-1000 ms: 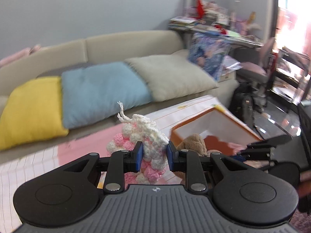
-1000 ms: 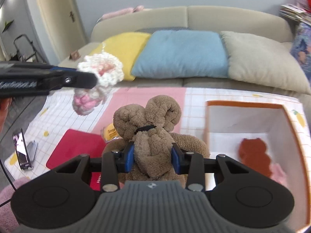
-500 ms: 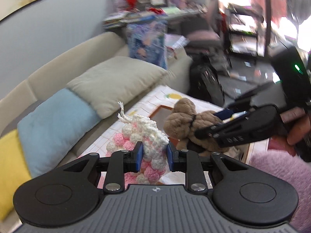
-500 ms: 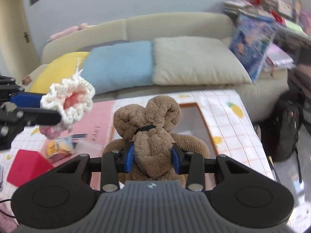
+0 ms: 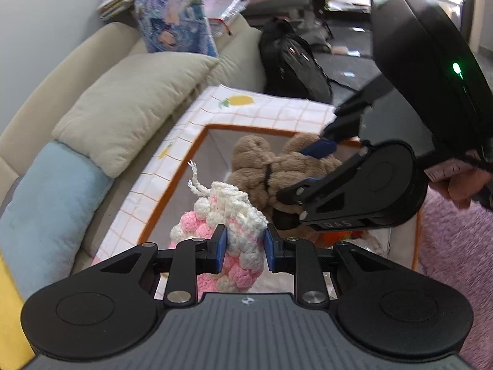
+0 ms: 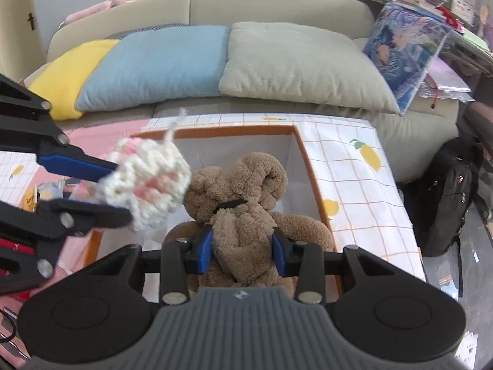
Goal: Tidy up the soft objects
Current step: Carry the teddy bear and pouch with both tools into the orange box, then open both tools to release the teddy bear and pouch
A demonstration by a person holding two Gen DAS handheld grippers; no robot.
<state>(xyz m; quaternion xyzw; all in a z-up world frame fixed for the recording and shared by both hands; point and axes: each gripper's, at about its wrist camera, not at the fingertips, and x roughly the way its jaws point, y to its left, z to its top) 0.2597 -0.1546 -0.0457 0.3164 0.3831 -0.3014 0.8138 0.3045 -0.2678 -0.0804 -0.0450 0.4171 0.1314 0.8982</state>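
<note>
My left gripper (image 5: 245, 248) is shut on a pink and white crocheted toy (image 5: 228, 231), held over the near side of an orange-rimmed white box (image 5: 185, 166). In the right wrist view that crocheted toy (image 6: 148, 185) hangs at the left, above the box (image 6: 303, 154). My right gripper (image 6: 242, 248) is shut on a brown plush bear (image 6: 243, 203), which hangs over the box's open top. From the left wrist view the bear (image 5: 271, 166) and the right gripper (image 5: 311, 172) sit just beyond the crocheted toy, close to it.
The box stands on a checked cloth with lemon prints (image 6: 354, 166). Behind it is a beige sofa with yellow, blue (image 6: 154, 64) and beige cushions (image 6: 295, 64). A black backpack (image 6: 453, 191) stands on the floor at the right. Something orange (image 5: 342, 234) lies inside the box. A pink rug (image 5: 456, 246) is nearby.
Both grippers have swung over the box and sunk toward it. The left one rolled, so the sofa now runs up the left. The two toys have come close together.
</note>
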